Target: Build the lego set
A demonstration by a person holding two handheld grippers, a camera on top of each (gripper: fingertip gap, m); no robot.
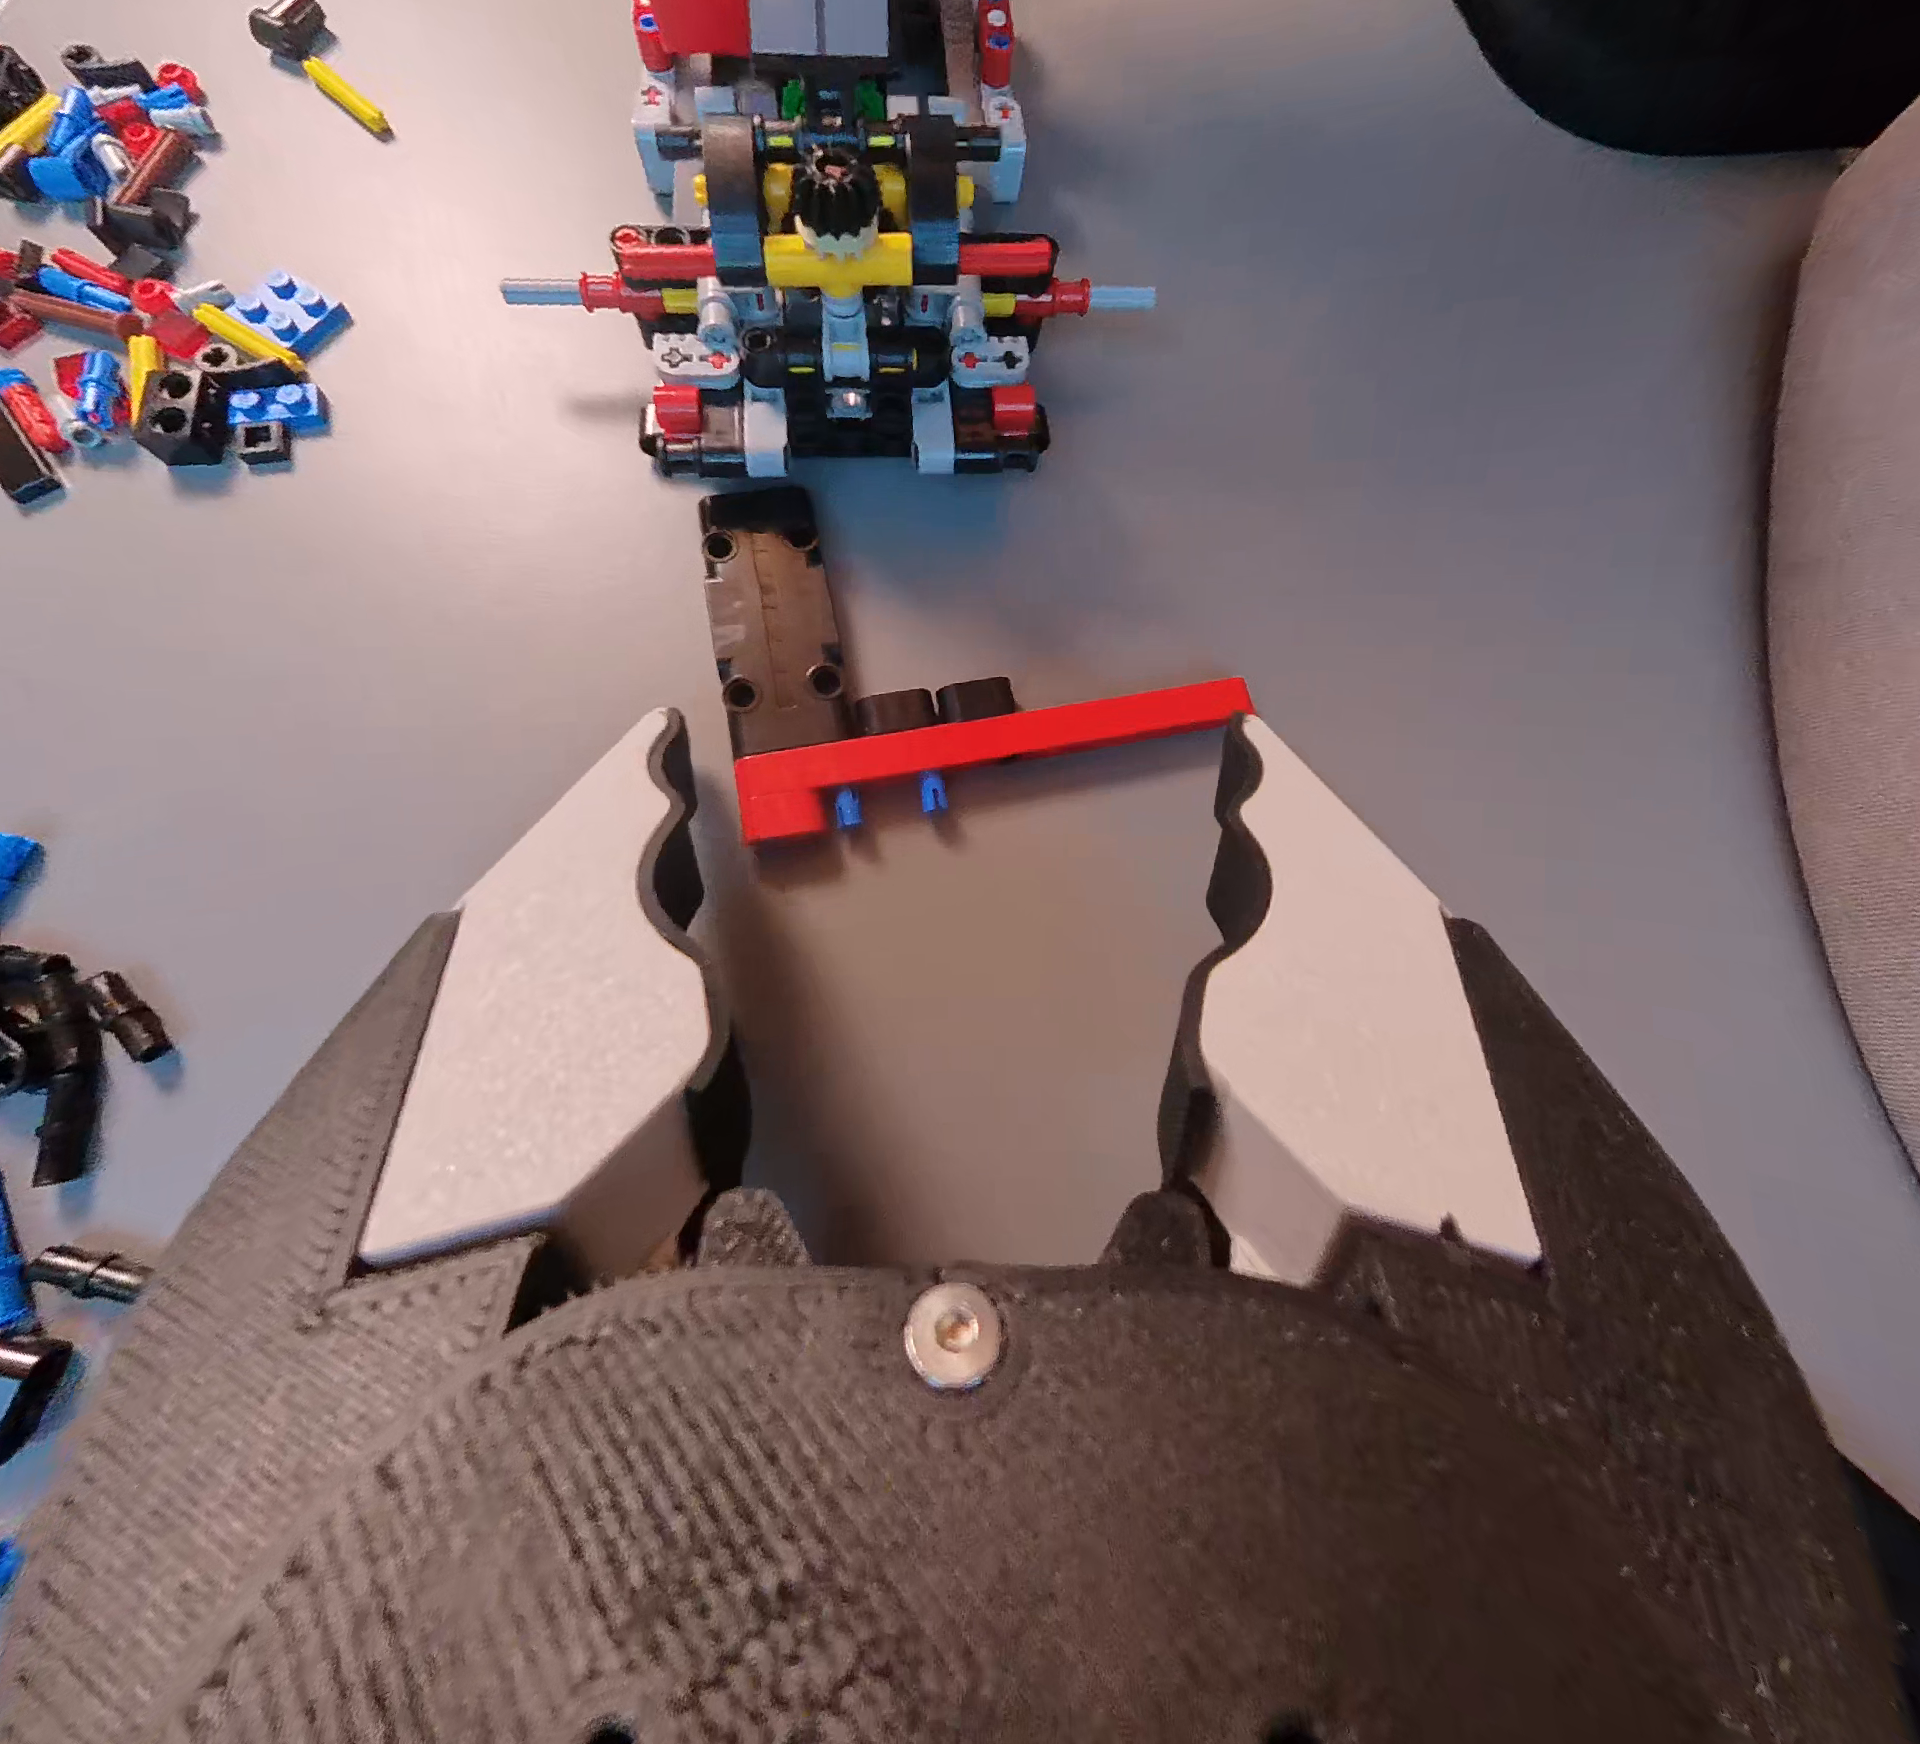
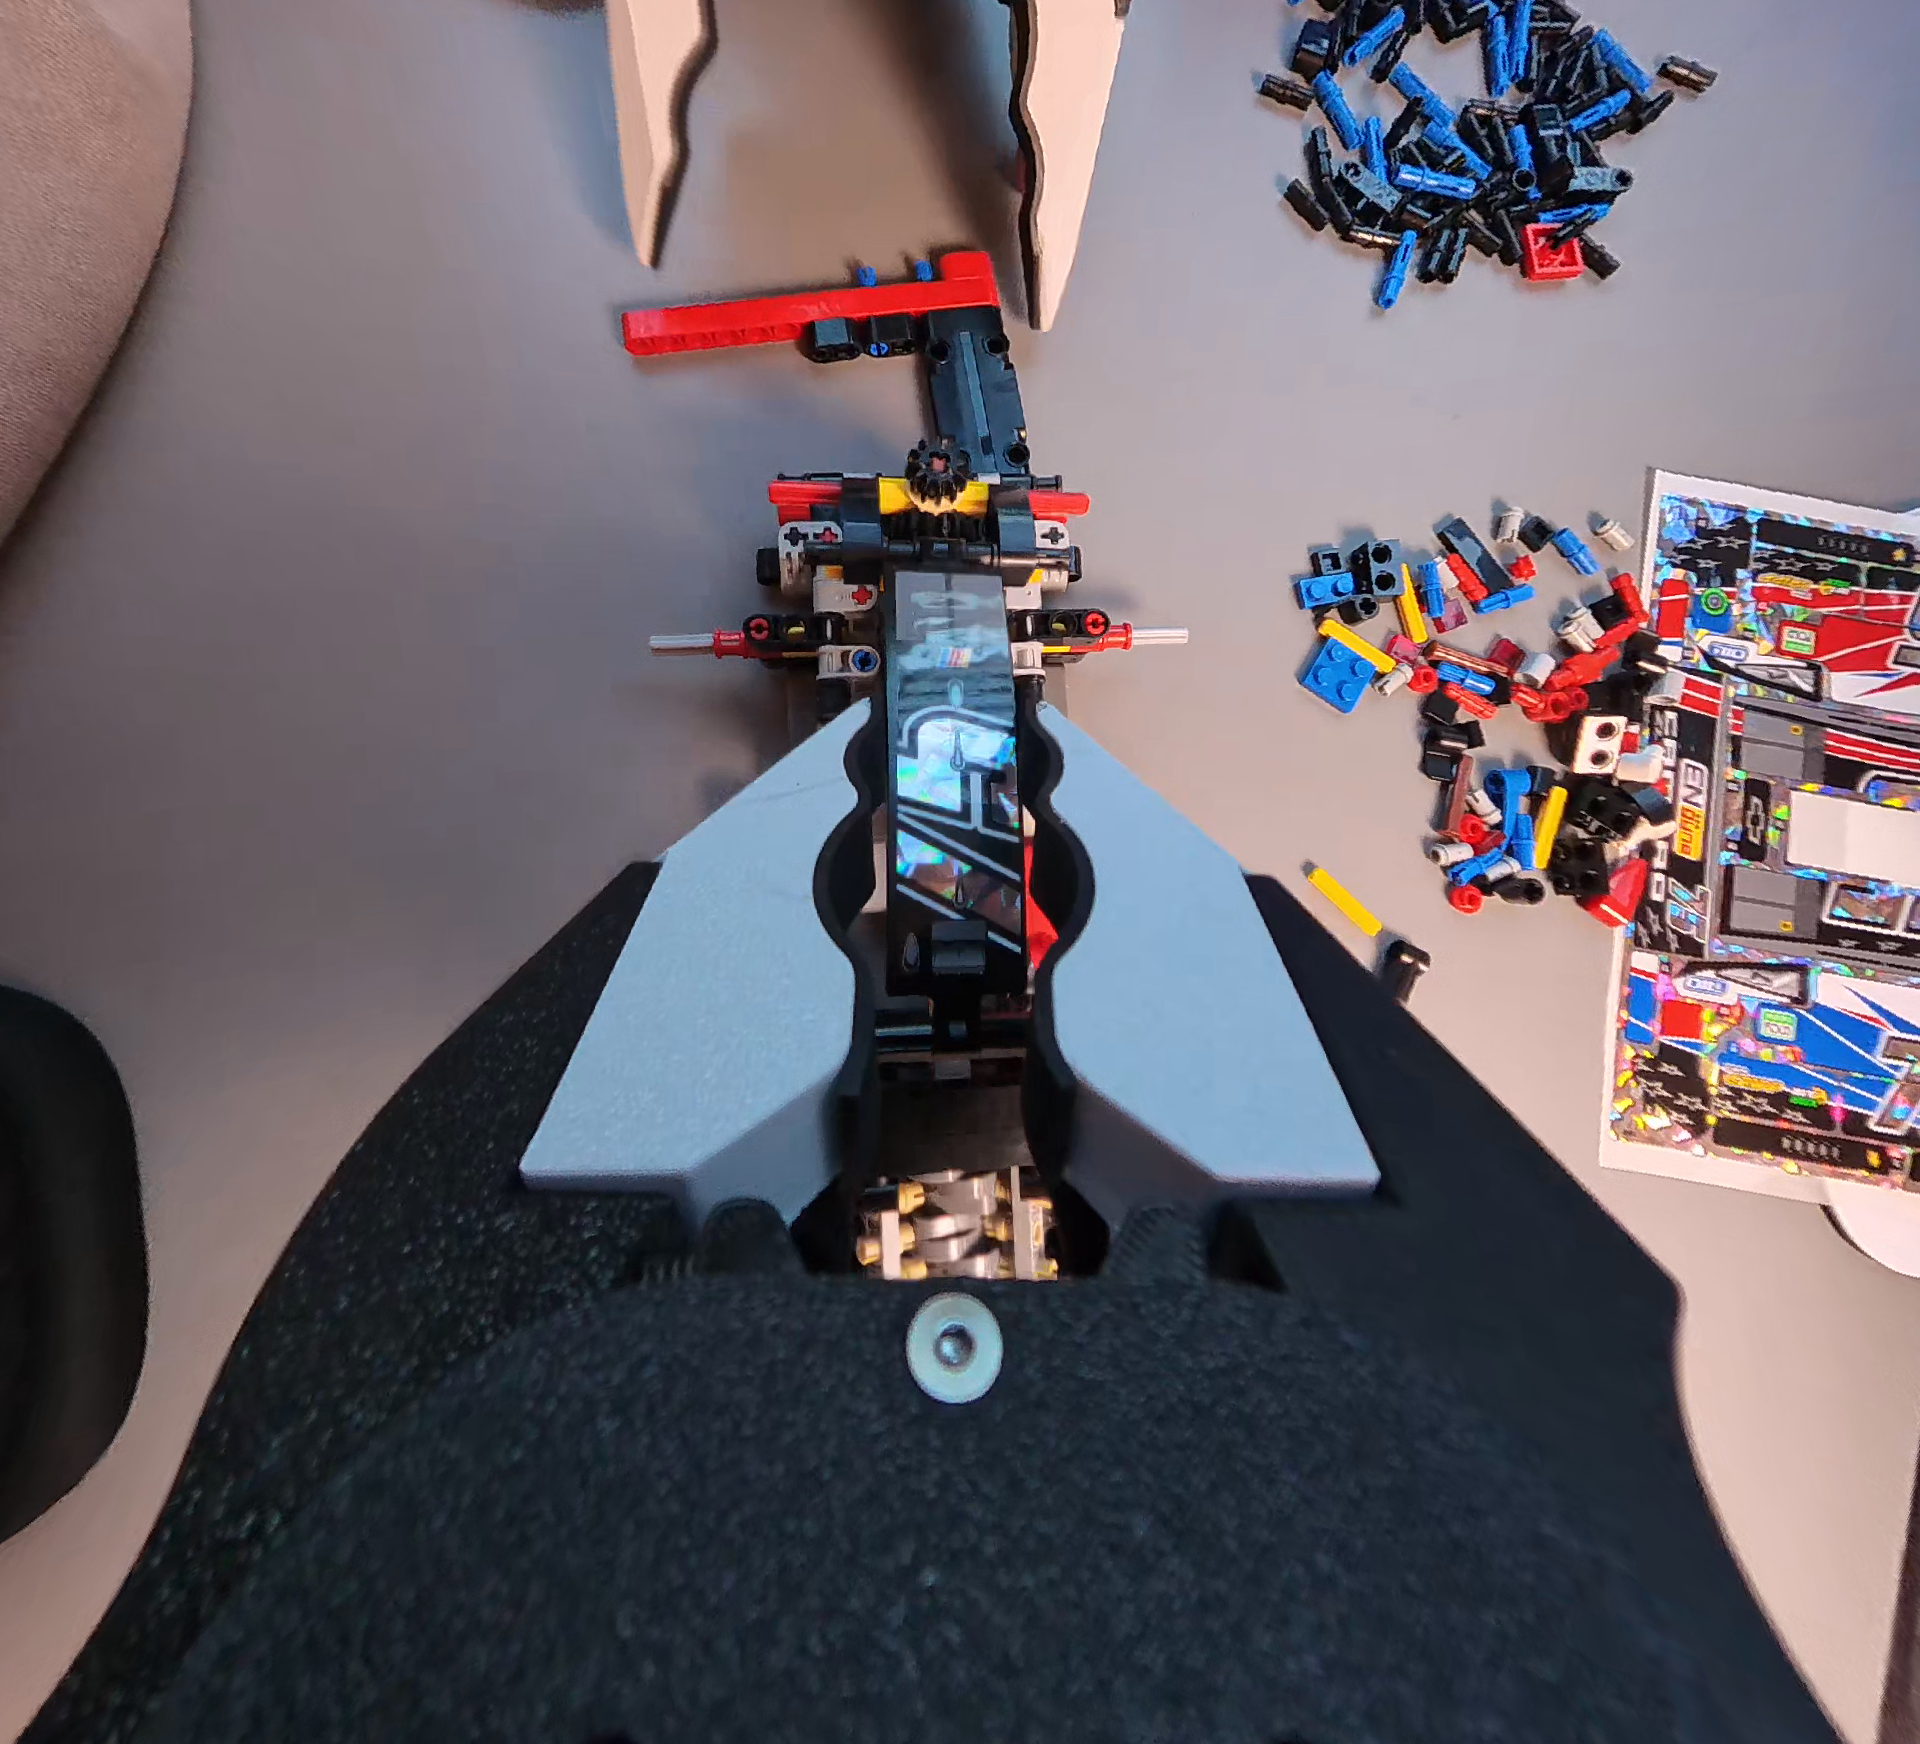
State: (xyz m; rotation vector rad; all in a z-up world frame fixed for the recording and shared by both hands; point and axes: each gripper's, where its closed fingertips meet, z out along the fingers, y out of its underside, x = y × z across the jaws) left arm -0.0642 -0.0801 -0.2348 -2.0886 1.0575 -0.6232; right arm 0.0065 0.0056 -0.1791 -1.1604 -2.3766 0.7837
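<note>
The partly built lego car [image 1: 842,260] stands on the grey table, its end facing my left gripper. My left gripper [image 1: 954,738] is open, low over the table, with its fingertips at either end of a long red beam [image 1: 997,738]. The beam carries two blue pins and two black connectors and joins a black panel [image 1: 774,614] lying just in front of the car. My right gripper [image 2: 951,718] is shut on the car [image 2: 951,614], its fingers clamping the sides of the black stickered roof panel. The right wrist view also shows the left gripper [image 2: 847,281] over the red beam [image 2: 800,312].
A mixed pile of loose bricks [image 1: 135,271] lies left of the car, with black pins [image 1: 62,1040] nearer. A yellow axle with a black connector [image 1: 322,63] lies apart. A blue-and-black pin pile [image 2: 1455,125] and a sticker sheet [image 2: 1787,811] lie beside the car. A grey sleeve [image 1: 1849,759] borders the table.
</note>
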